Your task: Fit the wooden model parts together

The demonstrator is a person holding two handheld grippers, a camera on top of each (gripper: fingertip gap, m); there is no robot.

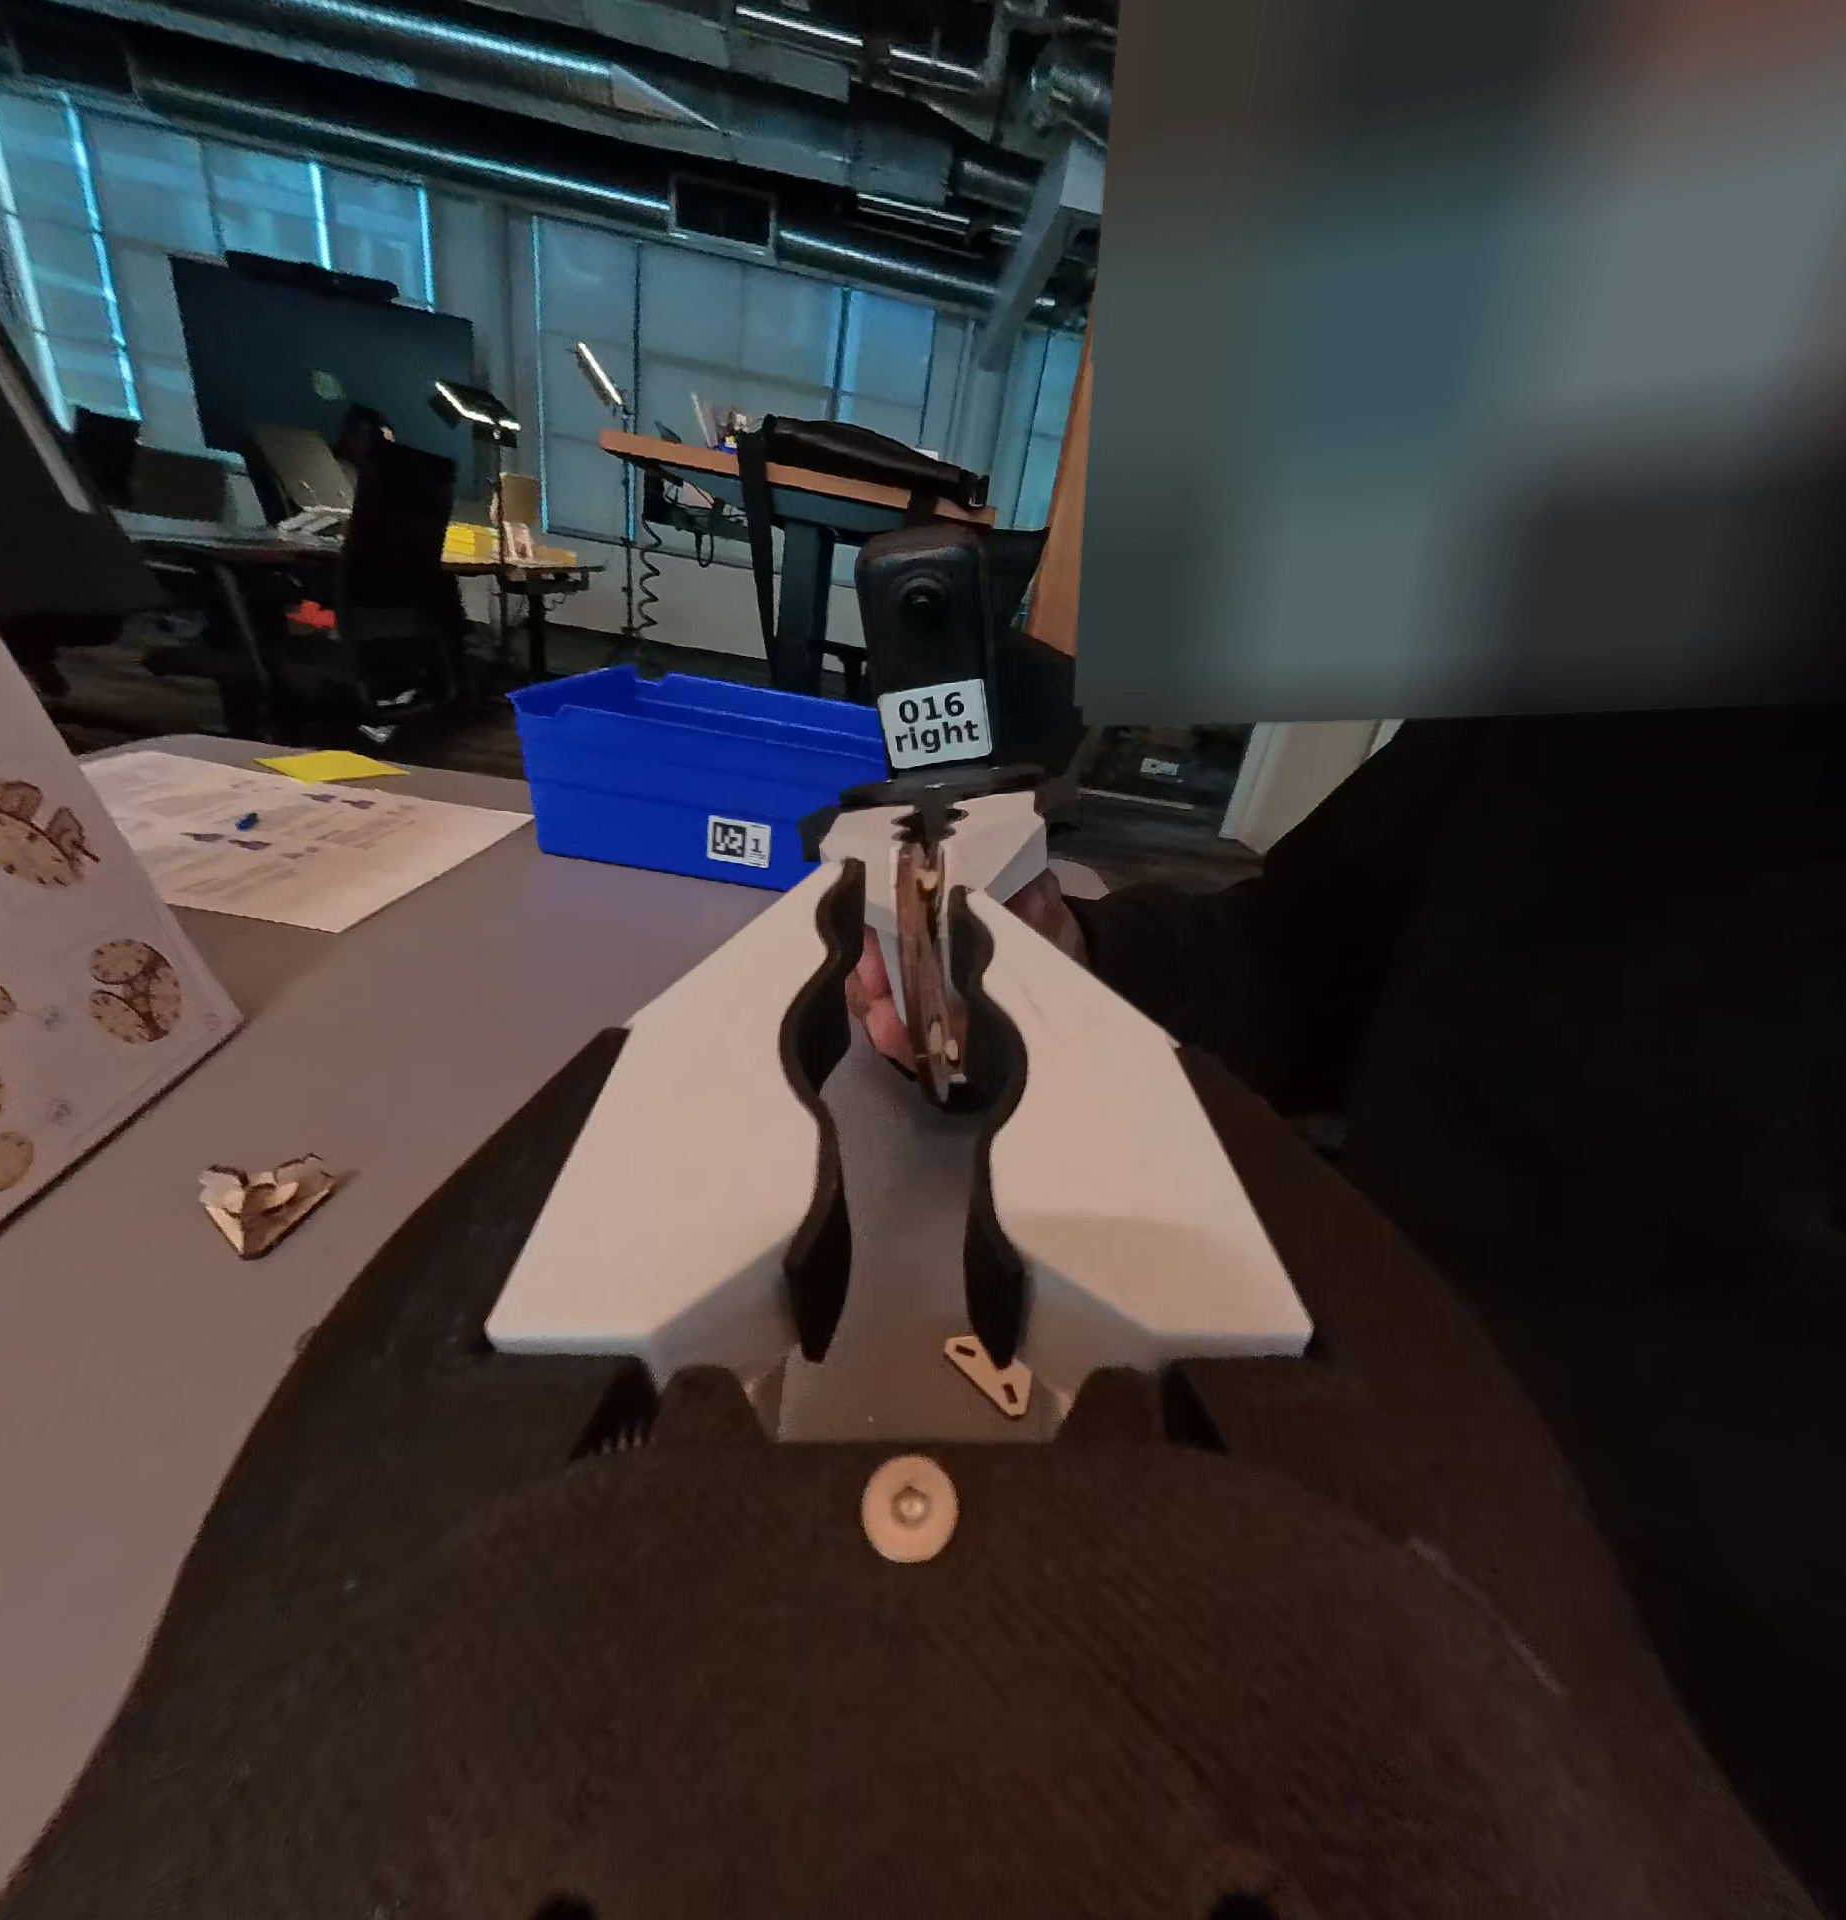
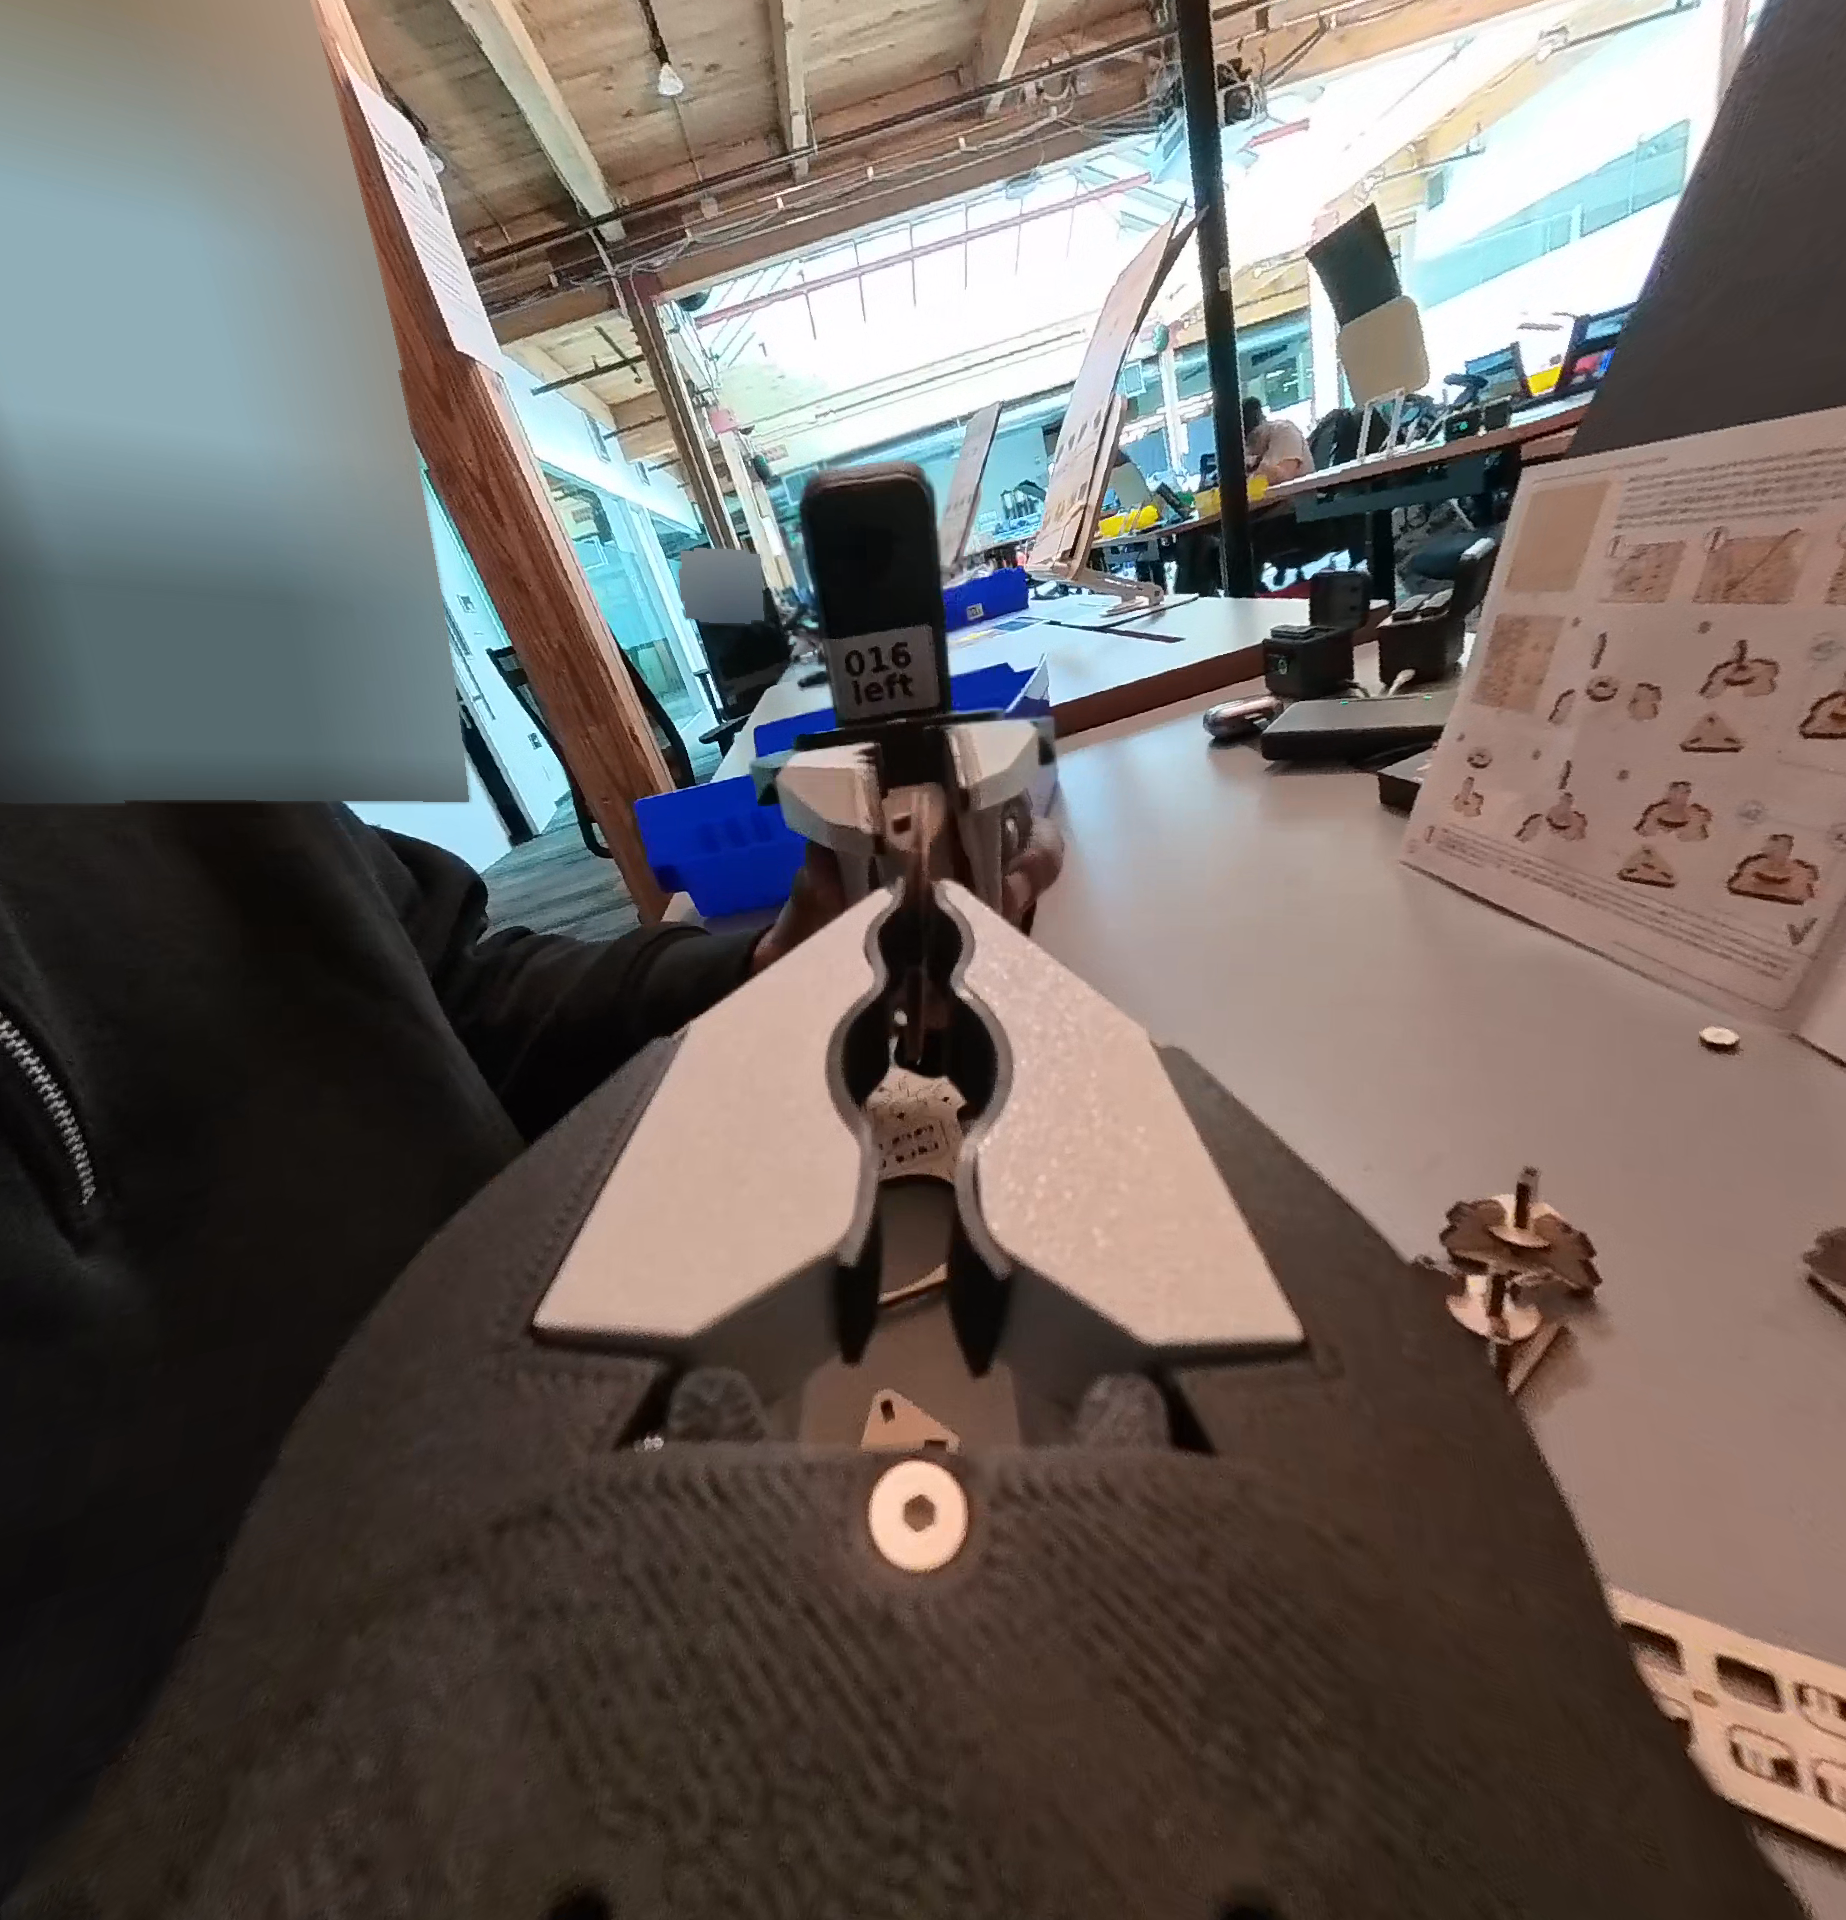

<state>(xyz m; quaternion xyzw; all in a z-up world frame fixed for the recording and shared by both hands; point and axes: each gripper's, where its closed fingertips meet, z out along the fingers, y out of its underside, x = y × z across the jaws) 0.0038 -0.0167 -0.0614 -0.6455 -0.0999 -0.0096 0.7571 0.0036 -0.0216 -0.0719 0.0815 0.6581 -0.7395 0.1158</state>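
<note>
1. Nearest the lens, low in the left wrist view, a small triangular wooden piece (image 1: 986, 1377) lies on the grey table (image 1: 431, 1039) under the gripper body.
2. The left gripper (image 1: 908, 899) is released. Its white fingers (image 1: 711, 1122) stand apart at centre frame, and the flat wooden part (image 1: 924, 977) stands edge-on between them, closer to the right-hand finger. I see no squeeze from either pad.
3. The right gripper (image 2: 919, 904) faces it tip to tip and is clenched on that same wooden part, which is held above the table.
4. A small wooden assembly (image 2: 1511, 1257) sits at lower right of the right wrist view, well apart from both tongs.
5. Farther back, an instruction sheet (image 2: 1677, 707) stands at the right edge.
6. Farthest, a blue bin (image 1: 690, 769) sits at the table's far edge.
</note>
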